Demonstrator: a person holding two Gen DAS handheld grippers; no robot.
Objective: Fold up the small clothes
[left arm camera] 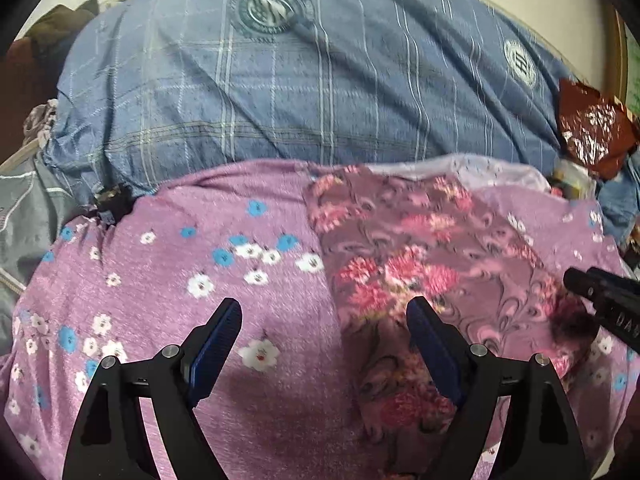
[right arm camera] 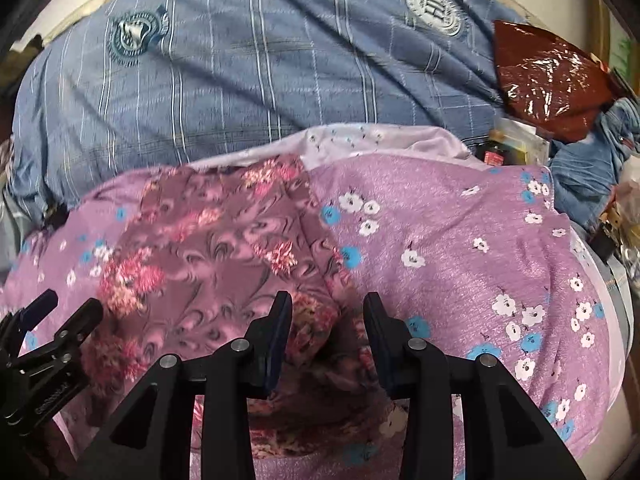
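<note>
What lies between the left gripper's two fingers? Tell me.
In the left wrist view, the left gripper stands open over the lilac flowered cloth; the edge of the darker pink floral garment runs between its fingers.

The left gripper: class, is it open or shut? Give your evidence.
Open. In the left wrist view the left gripper has its blue-padded fingers standing wide apart, with only the lilac flowered cloth lying between them, nothing pinched.

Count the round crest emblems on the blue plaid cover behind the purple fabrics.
2. A dark teal emblem sits on the upper left of the blue plaid cover; a white emblem sits upper right. Folds or the fabrics in front may hide others.
</note>
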